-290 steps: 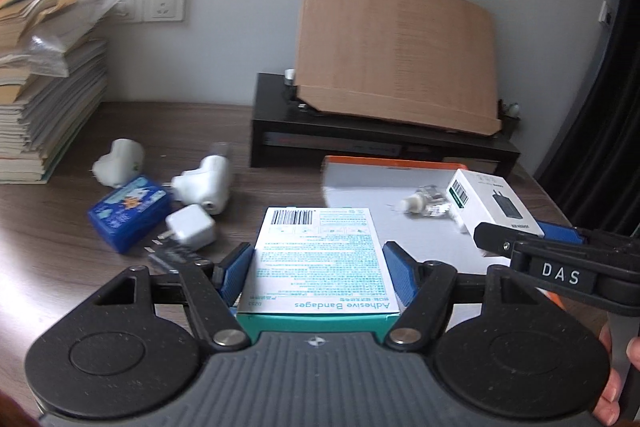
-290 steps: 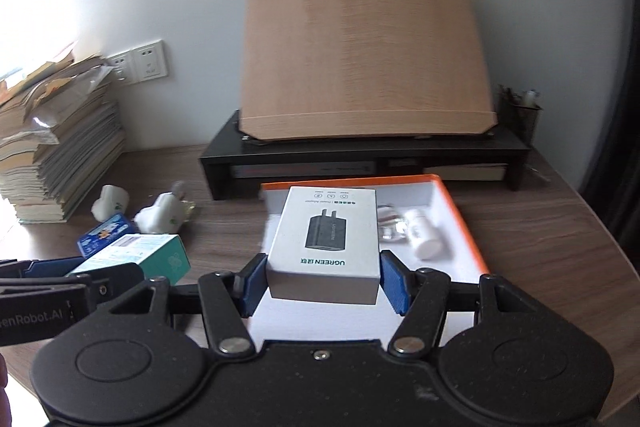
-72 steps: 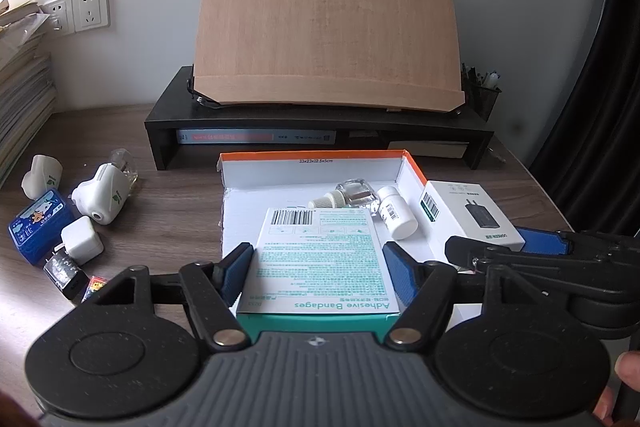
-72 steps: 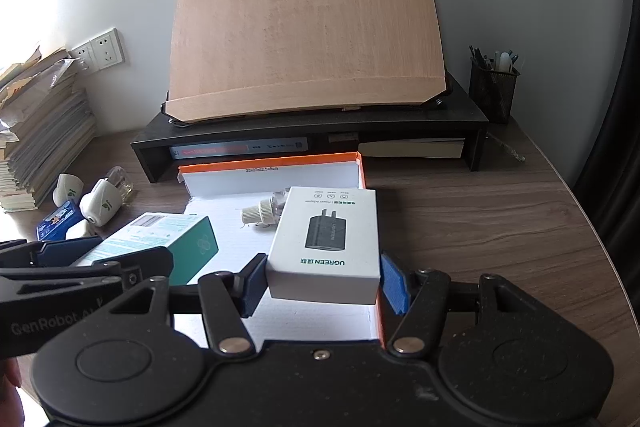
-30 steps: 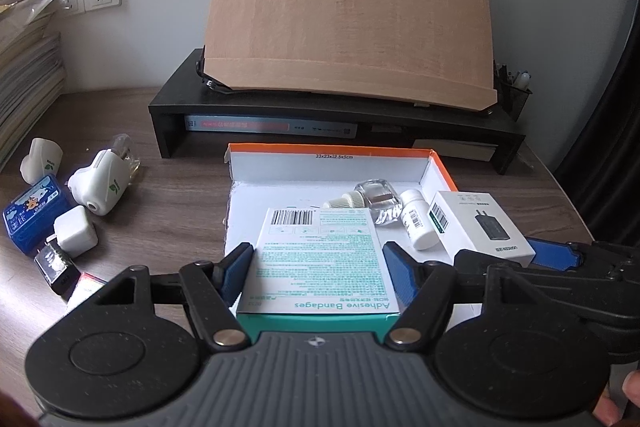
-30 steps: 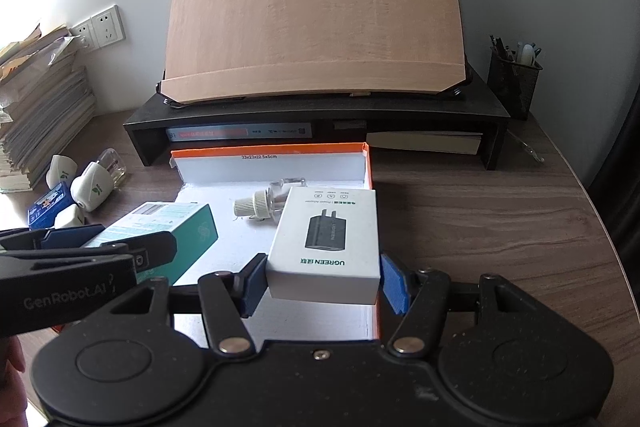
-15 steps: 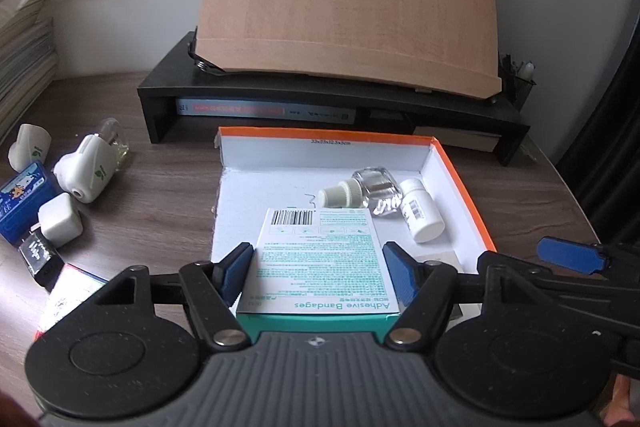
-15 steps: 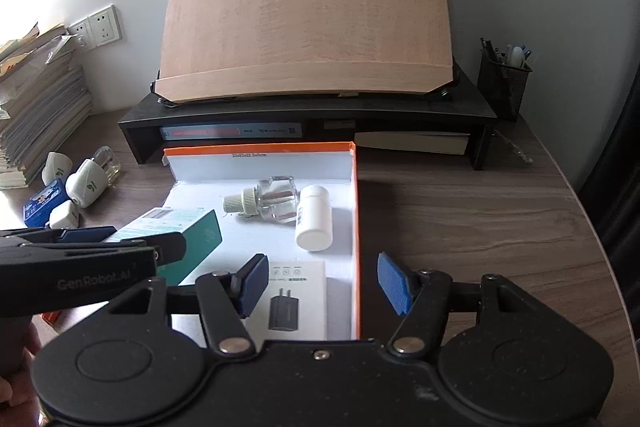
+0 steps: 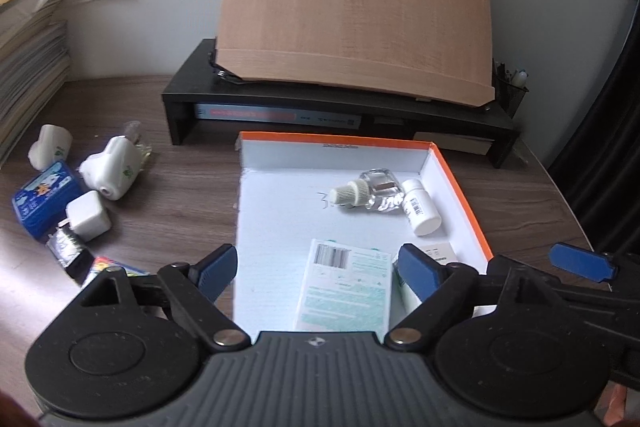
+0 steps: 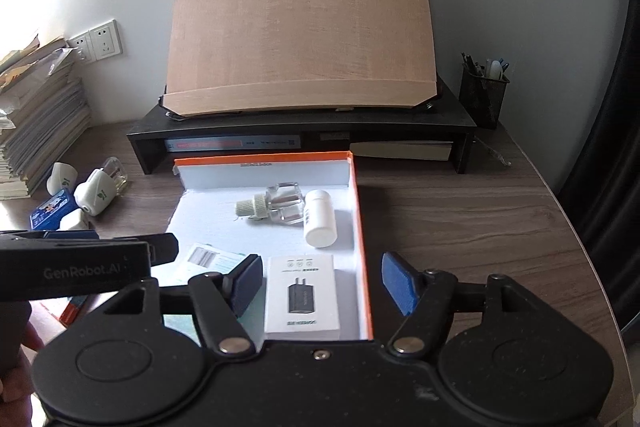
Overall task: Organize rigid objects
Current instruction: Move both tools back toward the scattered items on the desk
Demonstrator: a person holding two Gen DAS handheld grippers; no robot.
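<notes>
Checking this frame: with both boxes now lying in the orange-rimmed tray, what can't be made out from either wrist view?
- Charger box, left wrist view: mostly hidden behind the left hand-held gripper finger.
- Bandage box, right wrist view: largely covered by the other hand-held gripper's body.
- Tray near edge: hidden under the hand-held gripper bodies in both views.
- Colourful item left of the tray: mostly hidden, unidentifiable.

The left gripper (image 9: 316, 267) hangs, jaws spread, over the bandage box (image 9: 346, 291) lying in the orange-rimmed tray (image 9: 460, 183).
</notes>
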